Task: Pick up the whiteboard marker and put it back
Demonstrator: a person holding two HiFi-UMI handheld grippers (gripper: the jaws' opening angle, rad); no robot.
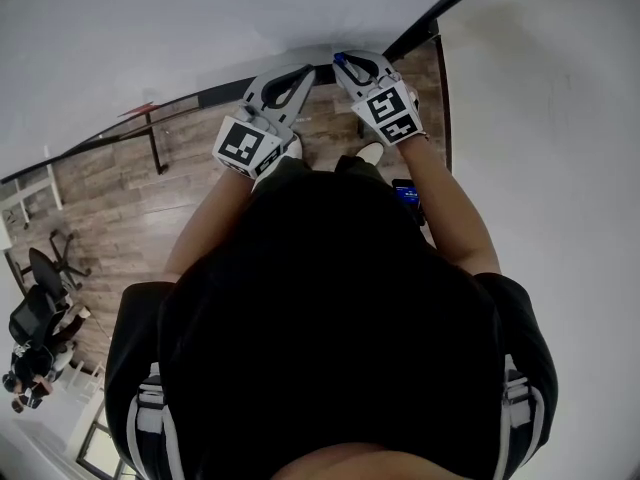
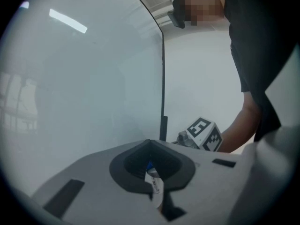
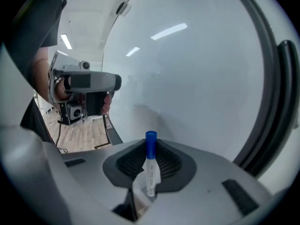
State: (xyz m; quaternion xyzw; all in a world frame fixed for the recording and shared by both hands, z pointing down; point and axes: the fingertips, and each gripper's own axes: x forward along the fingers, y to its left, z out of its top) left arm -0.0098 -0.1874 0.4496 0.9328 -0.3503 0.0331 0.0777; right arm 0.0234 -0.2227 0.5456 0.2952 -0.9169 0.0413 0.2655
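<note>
The whiteboard marker [image 3: 150,170], white with a blue cap [image 1: 340,59], stands upright between the jaws of my right gripper [image 3: 150,156], which is shut on its body. That gripper [image 1: 352,65] is raised close to the whiteboard [image 3: 187,74], near its black frame [image 3: 277,102]. My left gripper [image 1: 298,74] is held up beside it, jaws together and pointing at the board [image 2: 89,78]. In the left gripper view a small white and blue scrap [image 2: 153,182] shows between the shut jaws of my left gripper [image 2: 151,159]; I cannot tell what it is.
The board's black frame edge [image 1: 440,13] runs up to the right. Below me is a wooden floor [image 1: 130,218], with a black stand leg [image 1: 155,146] and office chairs [image 1: 40,303] at the left. My shoe [image 1: 370,153] and a dark phone-like object [image 1: 406,193] are by my feet.
</note>
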